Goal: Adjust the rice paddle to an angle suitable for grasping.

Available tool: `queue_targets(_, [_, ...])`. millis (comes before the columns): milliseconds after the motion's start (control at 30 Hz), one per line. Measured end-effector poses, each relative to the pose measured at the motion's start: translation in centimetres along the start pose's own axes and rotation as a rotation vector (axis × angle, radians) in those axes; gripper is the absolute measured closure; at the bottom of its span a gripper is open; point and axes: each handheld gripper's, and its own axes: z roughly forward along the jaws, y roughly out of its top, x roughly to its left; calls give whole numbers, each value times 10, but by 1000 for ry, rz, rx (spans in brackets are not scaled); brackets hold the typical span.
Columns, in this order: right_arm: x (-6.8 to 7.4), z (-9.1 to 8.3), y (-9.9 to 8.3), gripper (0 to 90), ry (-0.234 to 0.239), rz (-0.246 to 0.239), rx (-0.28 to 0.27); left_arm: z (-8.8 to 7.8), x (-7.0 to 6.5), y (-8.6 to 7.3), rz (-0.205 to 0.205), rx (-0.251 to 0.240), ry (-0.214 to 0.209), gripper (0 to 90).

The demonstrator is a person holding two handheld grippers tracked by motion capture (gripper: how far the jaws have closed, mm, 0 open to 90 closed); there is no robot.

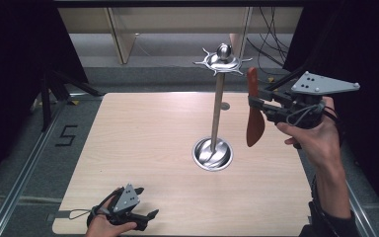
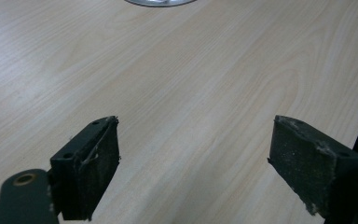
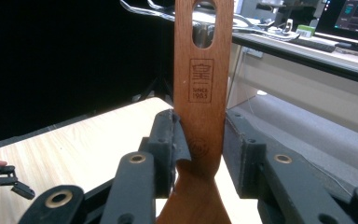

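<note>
left gripper [image 1: 145,217]: low on table [image 1: 143,143] at 7 o'clock, jaws wide apart, nothing between | stand [image 1: 216,113]: upright at centre, round base, spiked hanger on top | spatula [image 1: 253,111]: at 2 o'clock off the stand, upright, blade down, raised clear of table | right gripper [image 1: 252,102]: at 3 o'clock, jaws clamped on spatula handle

We see the right gripper [image 1: 254,105] clamping an upright wooden spatula [image 1: 254,118], metal hook stand [image 1: 217,111] just beside it; left gripper [image 1: 150,217] rests well apart on table [image 1: 143,143].
</note>
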Motion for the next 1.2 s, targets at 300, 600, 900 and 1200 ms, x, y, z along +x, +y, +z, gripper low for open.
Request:
queue_targets(300, [-2, 8, 2, 671, 13, 11, 2, -1, 1, 0, 12, 12, -12, 151])
queue_targets(600, [-2, 17, 8, 671, 12, 22, 25, -1, 1, 1, 11, 3, -3, 151])
queue_targets(900, [-4, 26, 7, 671, 25, 35, 35, -2, 1, 1, 9, 13, -11, 151])
queue_targets(1200, [-8, 32, 3, 670, 30, 37, 36, -1, -1, 0, -16, -20, -9, 151])
